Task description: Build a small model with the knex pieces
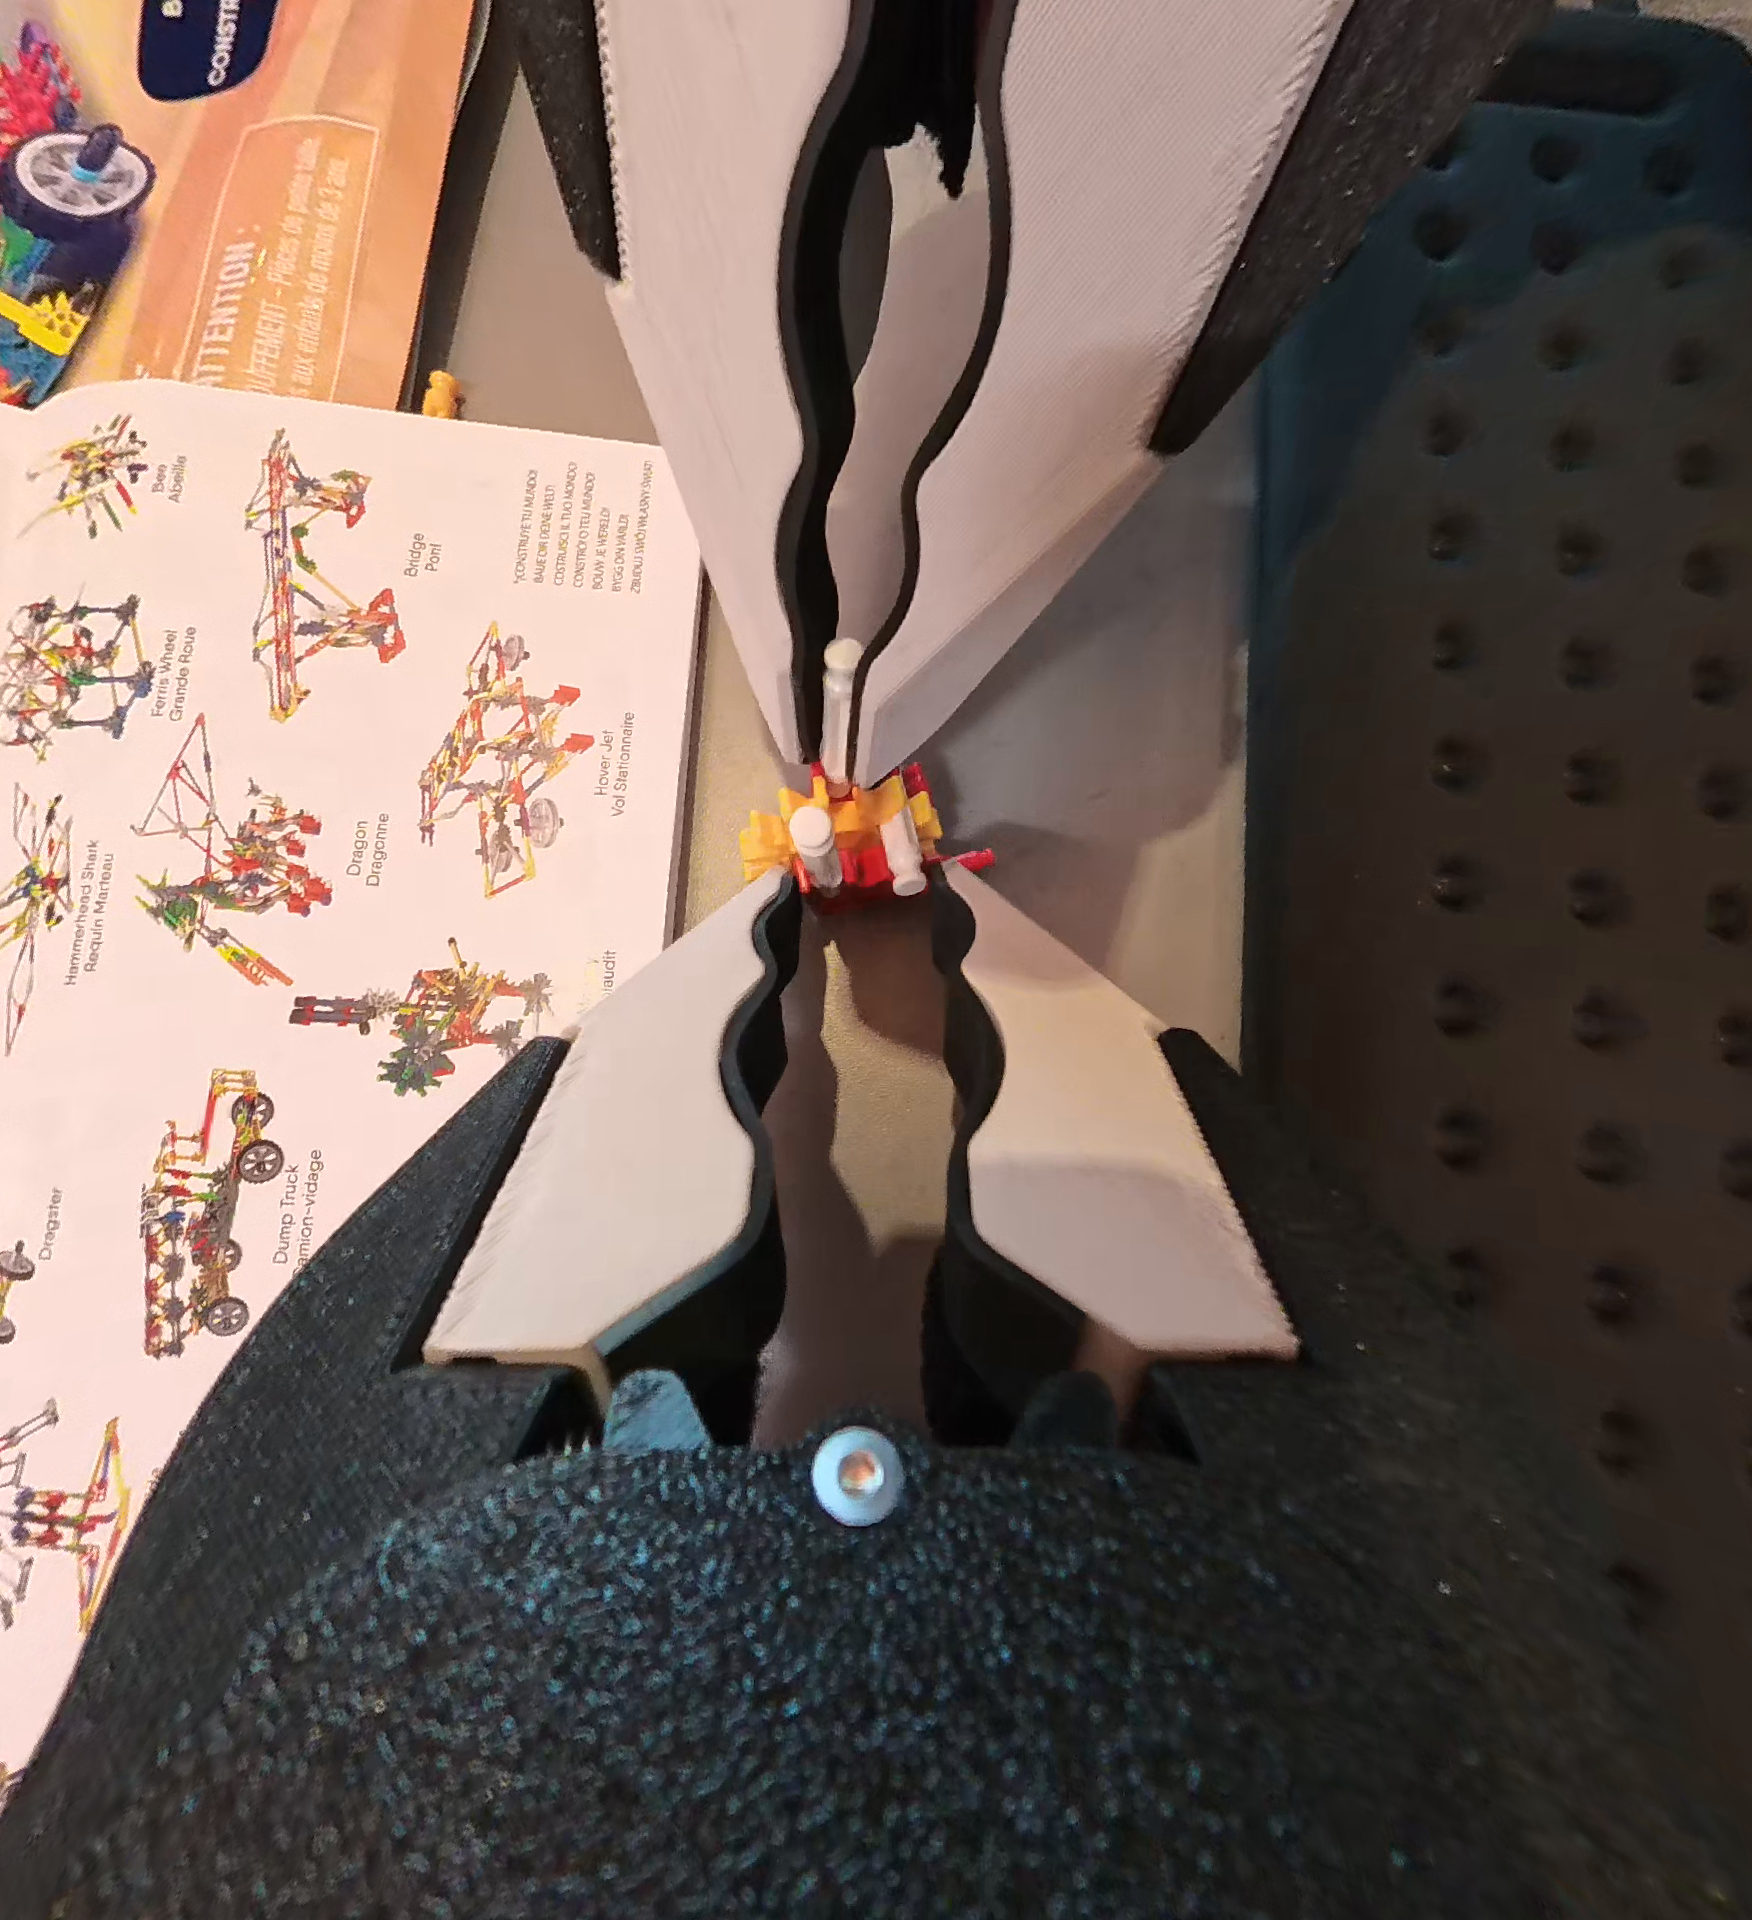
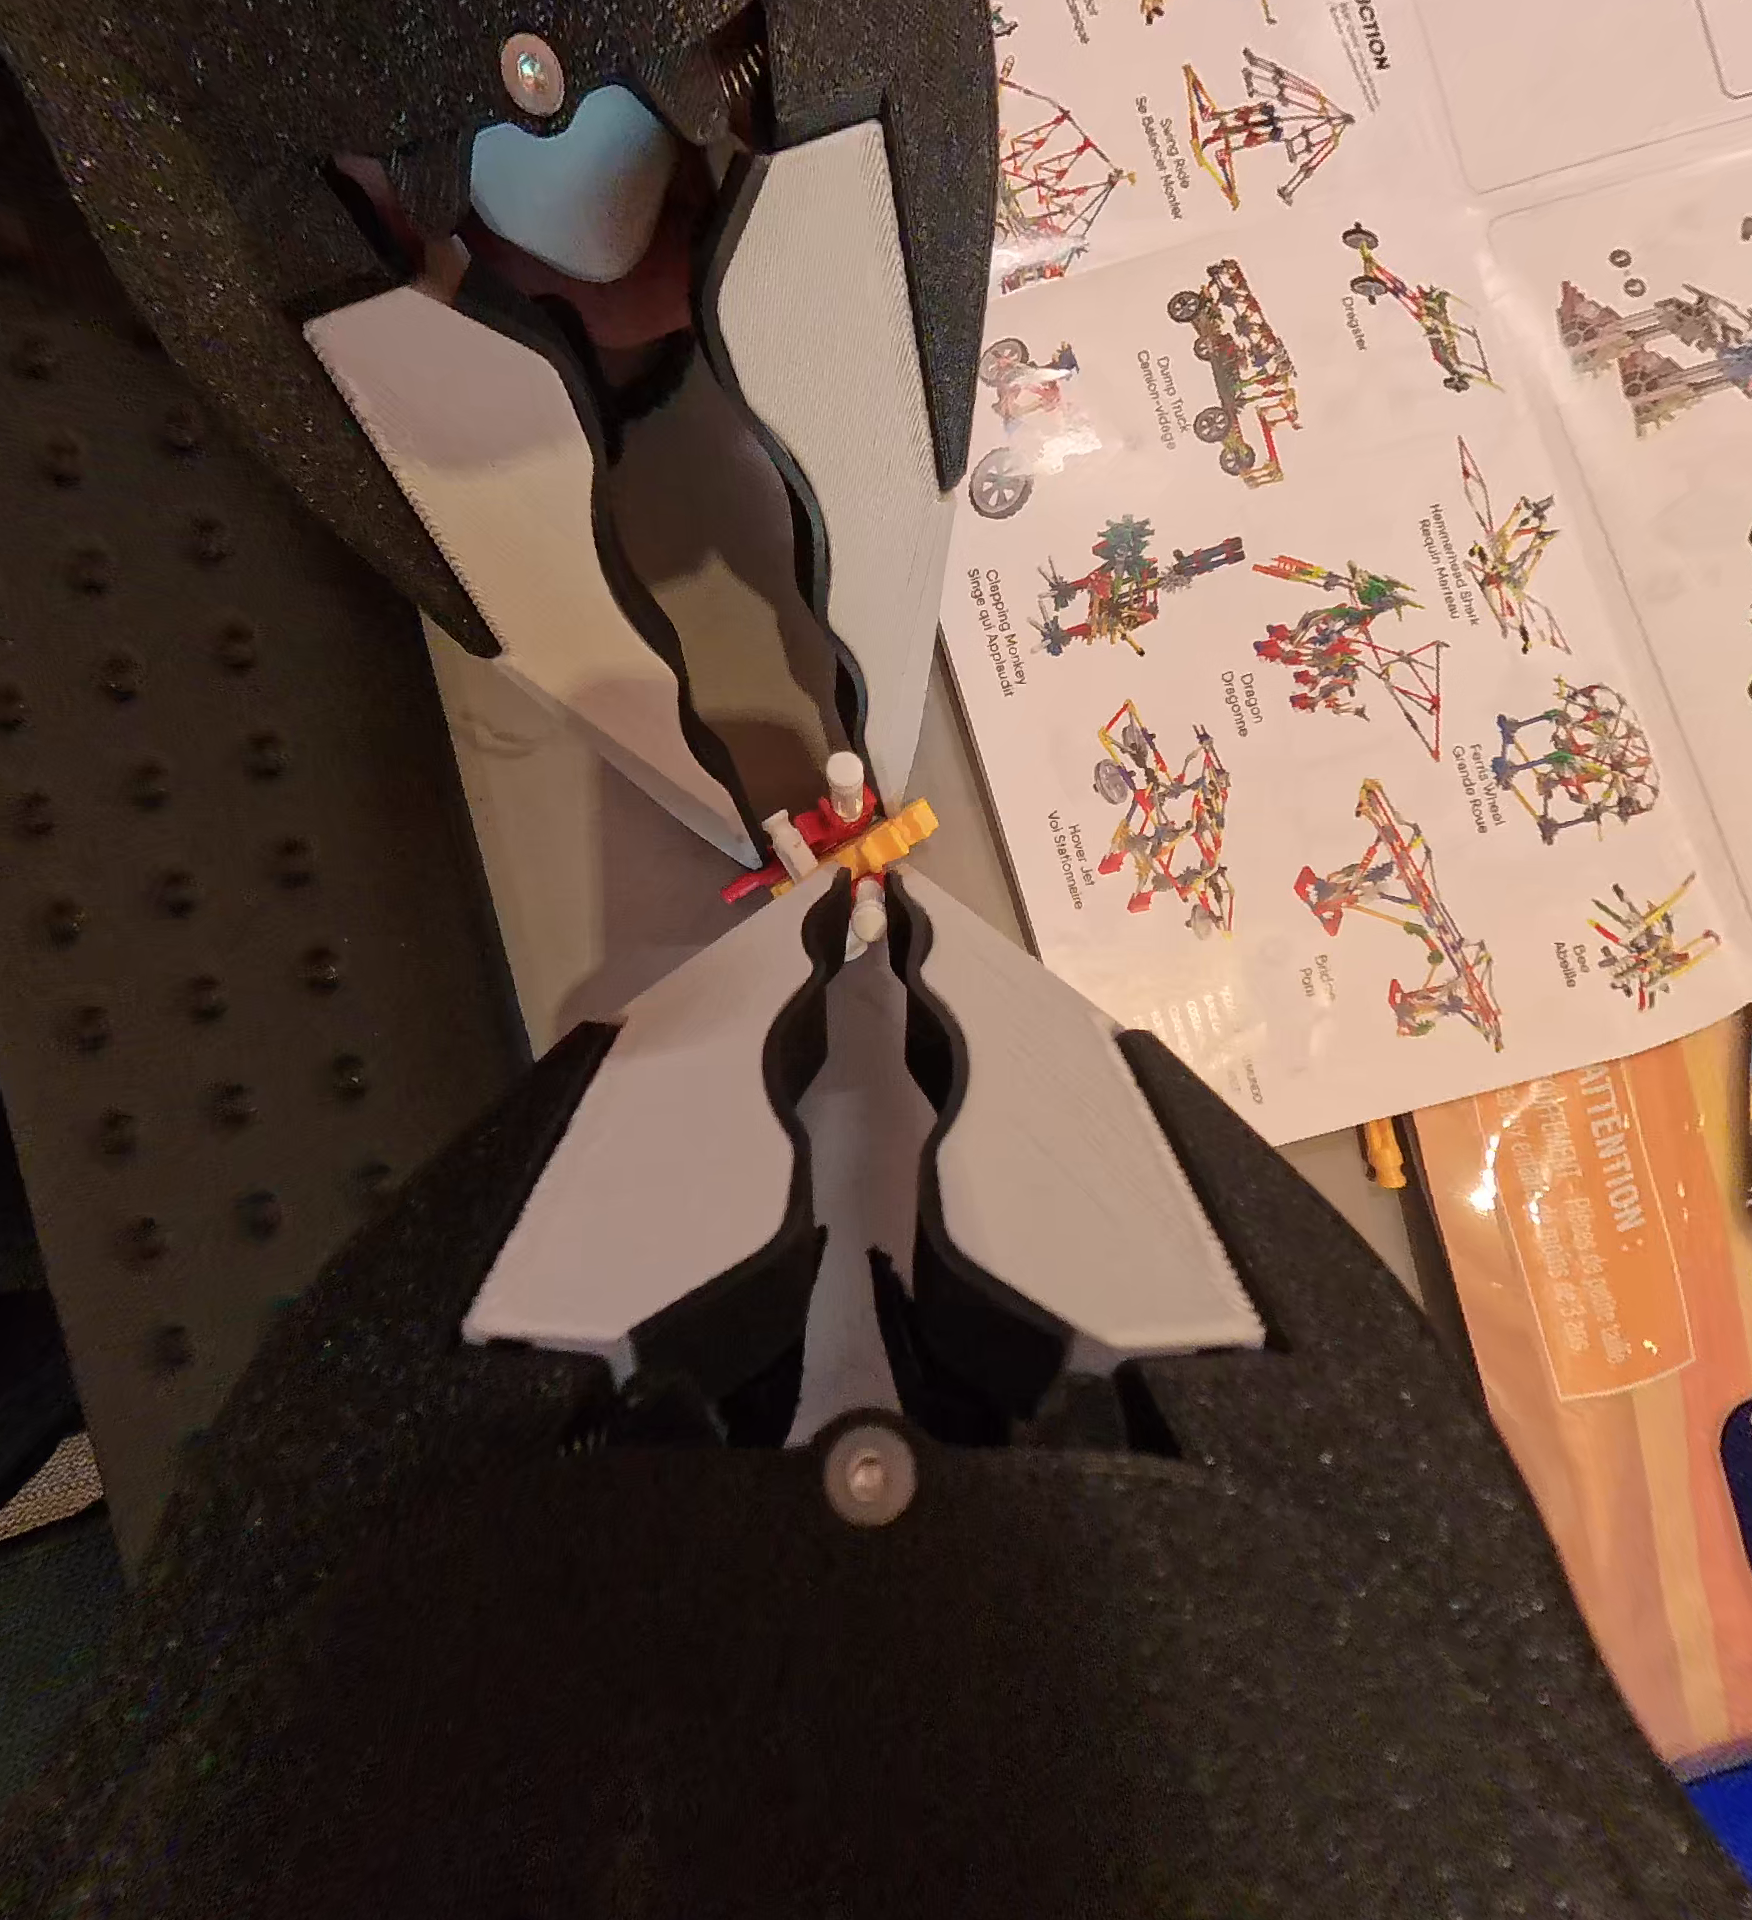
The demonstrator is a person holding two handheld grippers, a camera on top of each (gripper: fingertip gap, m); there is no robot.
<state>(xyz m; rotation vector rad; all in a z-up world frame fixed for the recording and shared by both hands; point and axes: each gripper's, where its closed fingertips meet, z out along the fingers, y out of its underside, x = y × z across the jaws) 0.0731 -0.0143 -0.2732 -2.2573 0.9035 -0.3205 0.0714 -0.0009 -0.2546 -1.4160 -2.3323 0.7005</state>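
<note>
Left gripper (image 1: 864,896): its fingers (image 1: 643,1132) are closed on the near, red end of a small toy assembly (image 1: 856,836), tips pinching it from both sides.
Right gripper (image 2: 864,904): its fingers (image 2: 1038,1132) are closed on a white rod (image 2: 865,920) that sticks out of the same assembly, the rod's knob sitting just inside the tips.
Toy assembly: a cluster of red and yellow toothed connectors with short white rods plugged in; held in the air between the two grippers, which meet tip to tip from opposite sides (each shows at the top of the other's view).
Position: the assembly hangs above a pale strip of desk (image 1: 1090,665), not touching it as far as can be seen.
Instruction sheet (image 1: 311,790): a white folded sheet printed with many small coloured model drawings, lying flat on the desk just beside the grippers, on the left in the left wrist view and on the right in the right wrist view.
Box (image 1: 259,197): an orange toy box with a picture of a wheeled model, lying past the sheet's edge and partly under it.
Loose piece (image 1: 444,393): a small yellow part on the desk at the seam between sheet and box.
Dark mat (image 1: 1578,831): a dark blue-black surface with rows of round dimples, lying on the other side of the grippers from the sheet.
</note>
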